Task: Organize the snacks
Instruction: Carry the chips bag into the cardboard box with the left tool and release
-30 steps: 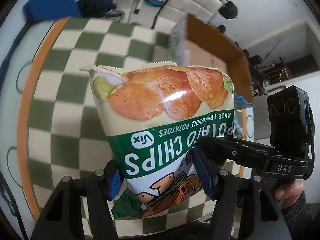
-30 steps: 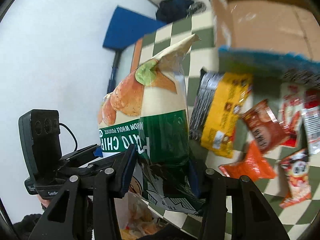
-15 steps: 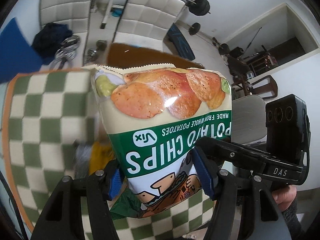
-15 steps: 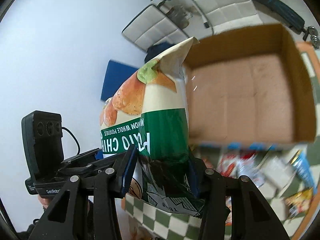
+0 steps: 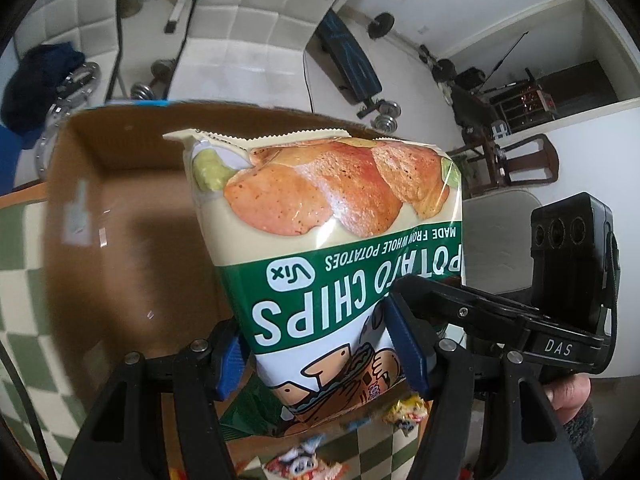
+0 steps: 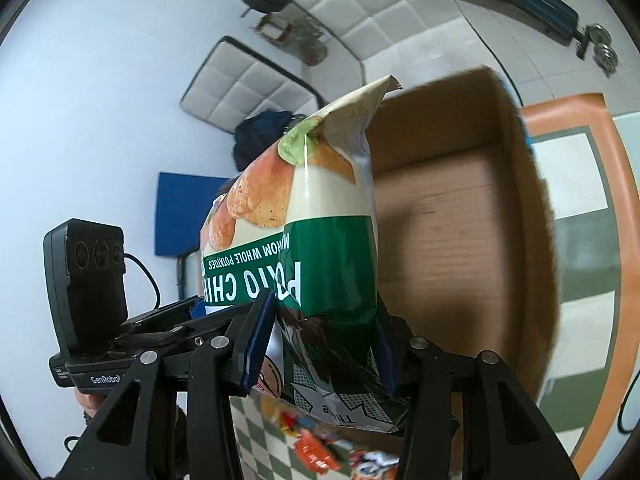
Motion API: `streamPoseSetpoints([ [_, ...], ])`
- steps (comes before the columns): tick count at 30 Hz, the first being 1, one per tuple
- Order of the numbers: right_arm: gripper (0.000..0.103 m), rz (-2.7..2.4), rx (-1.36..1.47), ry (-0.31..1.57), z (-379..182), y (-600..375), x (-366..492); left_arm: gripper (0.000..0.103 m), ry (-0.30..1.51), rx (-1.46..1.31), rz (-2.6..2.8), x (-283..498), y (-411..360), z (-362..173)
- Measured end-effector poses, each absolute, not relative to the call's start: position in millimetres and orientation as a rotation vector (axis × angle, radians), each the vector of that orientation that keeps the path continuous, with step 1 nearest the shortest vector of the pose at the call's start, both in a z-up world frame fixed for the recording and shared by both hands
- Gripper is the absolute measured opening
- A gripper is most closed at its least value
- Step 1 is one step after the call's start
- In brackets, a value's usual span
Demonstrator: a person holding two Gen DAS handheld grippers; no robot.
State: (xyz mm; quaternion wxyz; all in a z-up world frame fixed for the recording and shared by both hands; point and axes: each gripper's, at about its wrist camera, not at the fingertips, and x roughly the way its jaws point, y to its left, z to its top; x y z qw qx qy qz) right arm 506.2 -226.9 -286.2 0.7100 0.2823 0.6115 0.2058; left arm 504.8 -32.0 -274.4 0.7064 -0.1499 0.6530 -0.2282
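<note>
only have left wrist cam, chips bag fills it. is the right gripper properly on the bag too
Observer: Yes. In the right wrist view the right gripper has both jaws closed on the lower end of the chips bag.
Operator: box floor behind the bag is hidden for me, what's there
Observer: On that side the cardboard box shows only bare cardboard floor.
Operator: and below the bag on your side
Observer: An orange snack packet lies on the checkered tablecloth, beneath the bag's lower end.
</note>
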Motion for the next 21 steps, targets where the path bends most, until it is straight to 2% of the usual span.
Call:
streamPoseSetpoints([
  [5,0.048,0.415,0.642,1.373,-314,-248,520,0.061,1.487,-0.334,-0.526,513,-48,-294],
  [13,0.047,0.366,0.617,1.373,-327,-256,523,0.061,1.507,-0.319,-0.542,518,-57,-295],
  [19,0.053,0.311,0.591,1.406,-320,-245,520,0.061,1.535,-0.294,-0.484,519,-56,-292],
  [21,0.061,0.299,0.585,1.412,-318,-241,518,0.061,1.537,-0.275,-0.467,517,-54,-288],
])
